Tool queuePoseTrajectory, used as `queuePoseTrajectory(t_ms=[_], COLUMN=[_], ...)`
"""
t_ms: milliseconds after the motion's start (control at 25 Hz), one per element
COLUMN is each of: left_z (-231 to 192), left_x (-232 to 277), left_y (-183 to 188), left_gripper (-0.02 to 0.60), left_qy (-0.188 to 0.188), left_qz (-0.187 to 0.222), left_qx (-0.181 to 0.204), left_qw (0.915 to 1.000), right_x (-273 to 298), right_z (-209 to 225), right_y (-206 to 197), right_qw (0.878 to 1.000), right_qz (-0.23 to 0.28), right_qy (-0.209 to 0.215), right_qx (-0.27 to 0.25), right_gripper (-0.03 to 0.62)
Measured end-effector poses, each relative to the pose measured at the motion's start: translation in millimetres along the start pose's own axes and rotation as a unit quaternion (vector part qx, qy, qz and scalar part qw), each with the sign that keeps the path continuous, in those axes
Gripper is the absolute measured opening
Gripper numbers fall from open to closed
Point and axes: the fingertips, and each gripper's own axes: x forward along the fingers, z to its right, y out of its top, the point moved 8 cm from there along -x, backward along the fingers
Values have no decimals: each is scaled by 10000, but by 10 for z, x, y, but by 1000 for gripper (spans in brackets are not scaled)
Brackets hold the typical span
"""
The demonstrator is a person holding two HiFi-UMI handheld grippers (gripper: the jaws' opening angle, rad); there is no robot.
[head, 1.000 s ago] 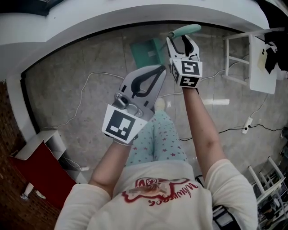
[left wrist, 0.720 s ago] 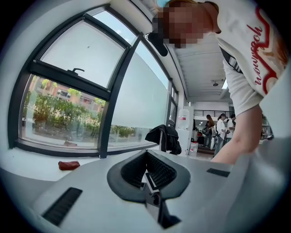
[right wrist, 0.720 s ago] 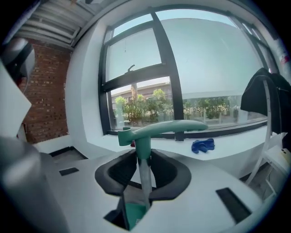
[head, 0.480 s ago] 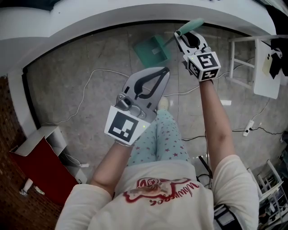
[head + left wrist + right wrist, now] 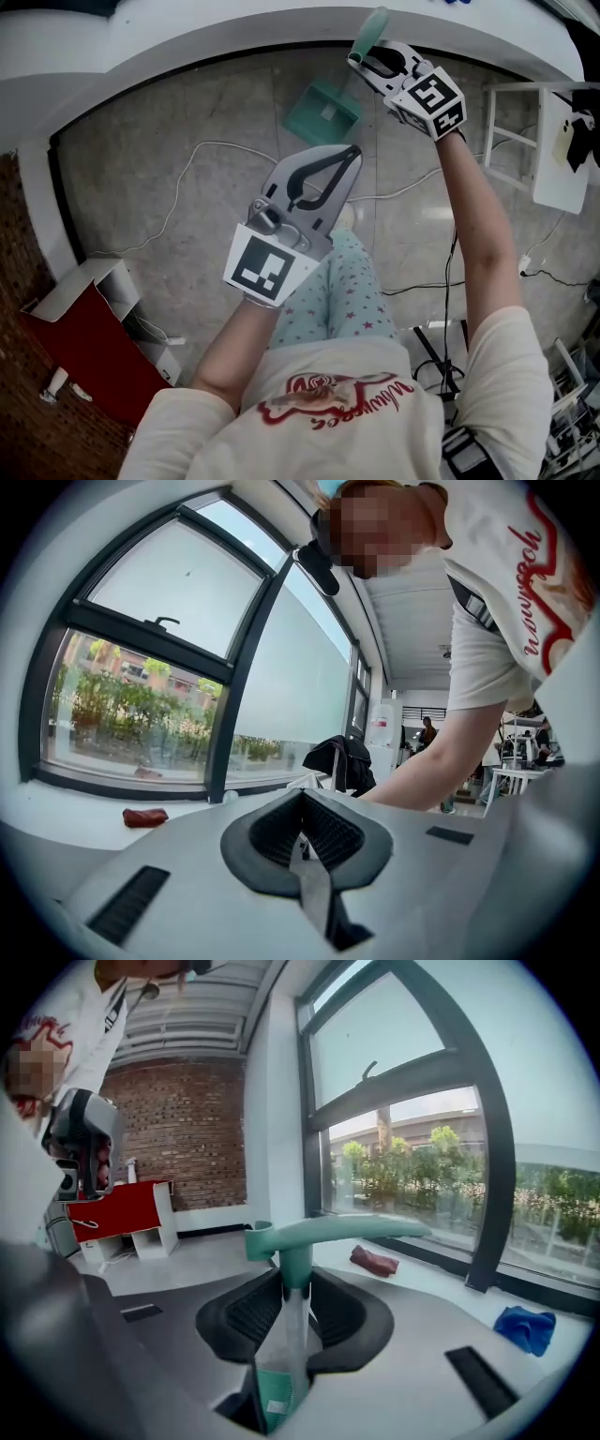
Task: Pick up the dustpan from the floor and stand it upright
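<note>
my right gripper point(image 5: 361, 58) has swung far and right, its fingers point(image 5: 343, 1314) just closed on the dustpan point(image 5: 323, 111) handle point(image 5: 369, 28), left gripper point(image 5: 349, 153) fingers point(image 5: 330, 834) together; lifting underway, next i tip it upright.

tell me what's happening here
A person holds a gripper in each hand. The right gripper has just closed its jaws on the teal dustpan, gripping its handle. The left gripper is shut and empty, held aside. Whether the pan is off the floor yet is unclear.
</note>
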Motion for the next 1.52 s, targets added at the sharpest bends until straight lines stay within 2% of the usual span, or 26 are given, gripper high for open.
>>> queuePoseTrajectory(t_ms=[240, 440, 880, 1000, 1200, 1360, 1520], left_z=[3, -8, 51, 50, -10, -45, -56], left_x=[-49, -87, -148, -201, -302, -372, -384], left_y=[13, -42, -53, -65, -69, -75, -58], left_gripper=[19, 19, 20, 19, 19, 18, 18], left_qy=[51, 92, 191, 211, 320, 373, 386], left_qz=[-18, -62, -9, -12, -68, -86, -22], left_qx=[3, -76, -131, -156, -84, -27, -46], left_qw=[10000, 9999, 9997, 9997, 9994, 9993, 9992], right_x=[82, 94, 399, 499, 552, 515, 489], right_z=[31, 46, 57, 91, 179, 130, 36], right_y=[38, 36, 228, 227, 189, 175, 136], right_qw=[9973, 9945, 9826, 9860, 9953, 9971, 9981], right_qz=[50, 156, -134, -154, 38, 89, -107], right_qy=[725, 1026, 1789, 1603, 956, 750, 537], right_qx=[-111, -157, -482, -433, -147, -113, -268], right_gripper=[109, 109, 109, 109, 109, 109, 116])
